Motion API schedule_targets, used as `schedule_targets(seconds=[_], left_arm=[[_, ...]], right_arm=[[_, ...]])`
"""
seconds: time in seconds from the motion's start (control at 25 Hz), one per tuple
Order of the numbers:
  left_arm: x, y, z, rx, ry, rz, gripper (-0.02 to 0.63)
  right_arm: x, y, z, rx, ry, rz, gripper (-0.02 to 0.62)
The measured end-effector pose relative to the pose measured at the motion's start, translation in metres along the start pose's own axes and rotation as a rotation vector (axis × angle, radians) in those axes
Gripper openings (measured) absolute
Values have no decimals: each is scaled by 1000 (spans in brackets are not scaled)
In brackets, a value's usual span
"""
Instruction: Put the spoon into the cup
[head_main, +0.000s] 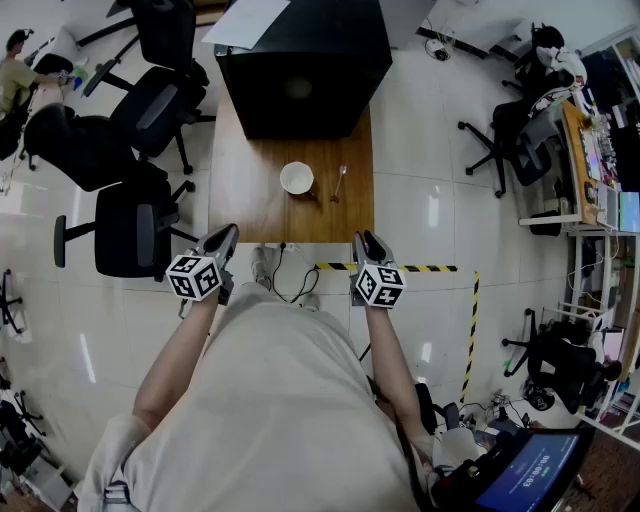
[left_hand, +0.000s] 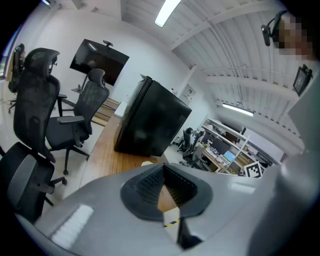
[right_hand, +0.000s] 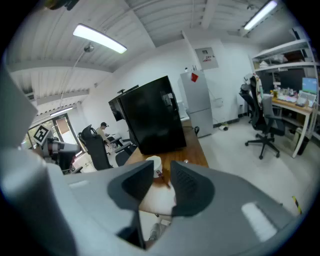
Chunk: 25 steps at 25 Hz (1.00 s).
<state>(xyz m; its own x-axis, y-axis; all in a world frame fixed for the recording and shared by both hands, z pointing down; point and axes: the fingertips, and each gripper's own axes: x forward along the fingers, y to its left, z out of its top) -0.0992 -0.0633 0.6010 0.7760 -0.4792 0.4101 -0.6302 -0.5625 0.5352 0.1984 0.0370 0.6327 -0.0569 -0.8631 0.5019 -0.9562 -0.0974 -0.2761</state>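
In the head view, the spoon (head_main: 340, 182) lies on the wooden table (head_main: 250, 205) just right of the white cup (head_main: 297, 178). Both are well beyond the left gripper (head_main: 228, 236) and right gripper (head_main: 367, 238), which hang short of the near edge. Because the spoon sits so close to the cup, a hurried reach could knock the cup. The left gripper view shows its fingers together on nothing. The right gripper view shows its fingers slightly apart and empty, with cup and spoon ahead. The thin, flat handle could slip from a shallow pinch.
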Motion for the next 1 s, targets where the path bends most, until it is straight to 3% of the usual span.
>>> schedule_targets(seconds=[0.24, 0.6, 0.76, 1.0], left_arm=[[20, 28, 40, 42, 7, -55, 0], [38, 62, 56, 58, 83, -154, 0], [42, 72, 62, 90, 100, -145, 0], [50, 69, 76, 16, 53, -109, 3]], right_arm=[[27, 13, 5, 17, -3, -48, 97], [55, 25, 9, 29, -15, -155, 97], [63, 22, 7, 30, -3, -172, 97], [105, 6, -11, 2, 88, -126, 109]])
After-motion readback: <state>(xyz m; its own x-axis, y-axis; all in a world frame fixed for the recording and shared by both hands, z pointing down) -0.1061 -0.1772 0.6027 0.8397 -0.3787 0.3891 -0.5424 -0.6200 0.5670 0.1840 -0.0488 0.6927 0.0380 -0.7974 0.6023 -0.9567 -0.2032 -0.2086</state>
